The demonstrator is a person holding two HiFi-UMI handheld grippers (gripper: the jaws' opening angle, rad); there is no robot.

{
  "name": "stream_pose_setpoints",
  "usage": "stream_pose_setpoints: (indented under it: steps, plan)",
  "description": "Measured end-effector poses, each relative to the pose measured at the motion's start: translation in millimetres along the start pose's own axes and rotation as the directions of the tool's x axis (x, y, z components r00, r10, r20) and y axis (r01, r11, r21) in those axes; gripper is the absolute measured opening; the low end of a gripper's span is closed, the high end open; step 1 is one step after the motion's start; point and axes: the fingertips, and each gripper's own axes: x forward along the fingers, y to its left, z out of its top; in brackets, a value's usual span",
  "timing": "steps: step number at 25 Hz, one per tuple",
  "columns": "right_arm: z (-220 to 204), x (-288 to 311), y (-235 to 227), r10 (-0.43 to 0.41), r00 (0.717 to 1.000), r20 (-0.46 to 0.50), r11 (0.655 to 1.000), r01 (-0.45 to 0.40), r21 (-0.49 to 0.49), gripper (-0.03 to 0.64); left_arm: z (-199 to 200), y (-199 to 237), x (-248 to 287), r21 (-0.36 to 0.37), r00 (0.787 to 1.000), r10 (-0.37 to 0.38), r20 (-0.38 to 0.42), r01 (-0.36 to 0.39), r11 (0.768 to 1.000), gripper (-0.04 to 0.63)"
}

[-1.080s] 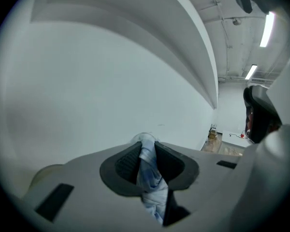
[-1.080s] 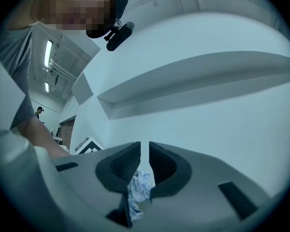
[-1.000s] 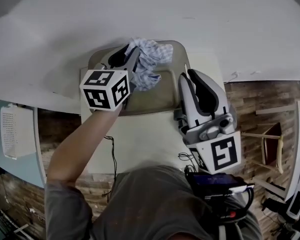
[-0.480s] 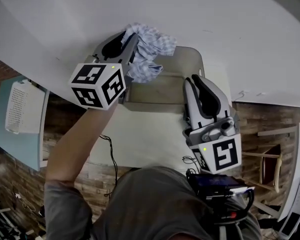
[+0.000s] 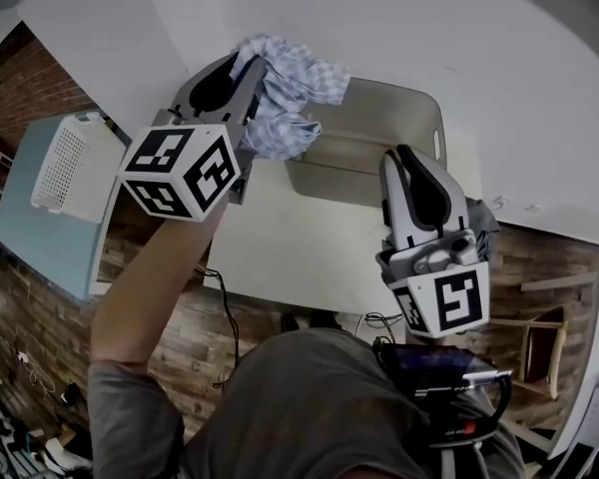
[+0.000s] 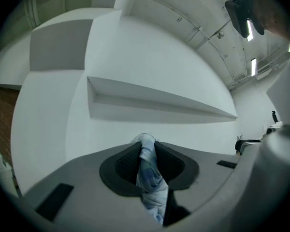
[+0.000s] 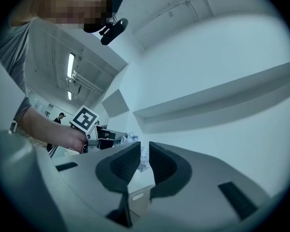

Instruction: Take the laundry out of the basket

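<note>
A blue-and-white checked cloth [image 5: 292, 96] hangs bunched above the left end of the grey-beige basket [image 5: 389, 140]. My left gripper [image 5: 246, 68] is shut on it, held up clear of the basket's rim. In the left gripper view the cloth [image 6: 150, 178] is pinched between the dark pads [image 6: 128, 164] and trails down. My right gripper [image 5: 415, 168] hovers over the basket's near right corner, shut, with nothing in it. The right gripper view shows its jaws [image 7: 144, 151] a slit apart and empty, with the cloth [image 7: 134, 139] beyond. The basket's inside looks bare where it shows.
The basket stands on a white table [image 5: 299, 257] against a white wall. A white perforated crate [image 5: 65, 163] lies on a pale blue surface at far left. Cables [image 5: 225, 307] hang below the table's edge. A wooden chair [image 5: 539, 317] stands at the right on brick-patterned floor.
My left gripper has risen and swung left with the cloth, lifting it out of the basket. The right gripper has drifted right along the basket's near side.
</note>
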Motion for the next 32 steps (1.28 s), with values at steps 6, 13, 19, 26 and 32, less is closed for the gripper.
stream_pose_setpoints:
  steps: [6, 13, 19, 26, 32]
  plan:
    - [11.5, 0.9, 63.8, 0.056, 0.998, -0.003, 0.998, -0.056, -0.040, 0.058, 8.9, 28.7, -85.7, 0.011, 0.999, 0.046, 0.022, -0.046, 0.999, 0.086]
    - [17.6, -7.7, 94.3, 0.048, 0.999, -0.013, 0.997, -0.049, -0.057, 0.058, -34.2, 20.7, -138.8, -0.015, 0.999, 0.041, -0.012, -0.042, 0.999, 0.087]
    - [13.3, -8.7, 100.1, 0.043, 0.999, -0.029, 0.995, -0.045, -0.087, 0.058, -93.6, 8.6, -152.1, 0.010, 0.998, 0.026, -0.053, -0.025, 1.000, 0.087]
    - [10.8, -9.2, 87.6, 0.009, 0.999, -0.037, 0.993, -0.013, -0.115, 0.058, -164.5, 1.5, -157.1, 0.007, 0.994, 0.018, -0.106, -0.017, 1.000, 0.089]
    - [1.9, -7.5, 82.2, 0.006, 0.997, -0.074, 0.992, -0.015, -0.129, 0.058, -226.8, -11.0, -155.4, -0.010, 0.987, 0.001, -0.162, -0.002, 1.000, 0.091]
